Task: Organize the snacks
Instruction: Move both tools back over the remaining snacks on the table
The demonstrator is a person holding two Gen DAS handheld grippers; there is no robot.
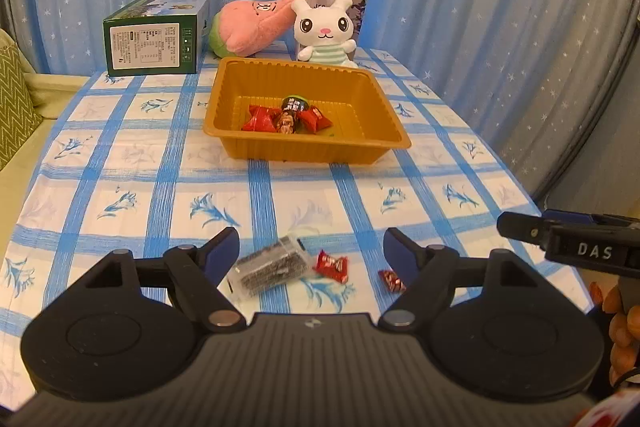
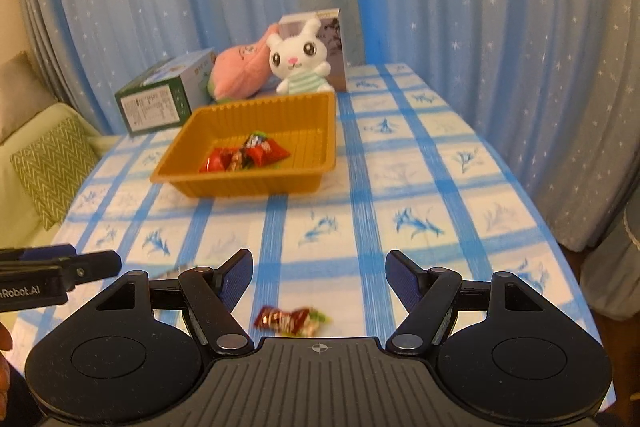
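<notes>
An orange tray (image 1: 376, 99) (image 2: 192, 183) sits mid-table and holds several wrapped snacks (image 1: 286, 117) (image 2: 244, 157). In the left wrist view a grey-black packet (image 1: 270, 269), a red candy (image 1: 331, 265) and a small dark red candy (image 1: 391, 279) lie on the cloth between and just beyond the open fingers of my left gripper (image 1: 312, 249). My right gripper (image 2: 319, 271) is open and empty, with a dark red wrapped candy (image 2: 286, 319) on the cloth between its fingers. The right gripper also shows in the left wrist view (image 1: 520, 227), and the left gripper in the right wrist view (image 2: 104, 263).
A green box (image 1: 154, 37), a pink plush (image 1: 252, 23), a white bunny plush (image 1: 324, 31) and a white box (image 1: 356, 1) stand along the table's far edge before a blue curtain. A cushion (image 2: 52, 167) lies on a sofa at the left.
</notes>
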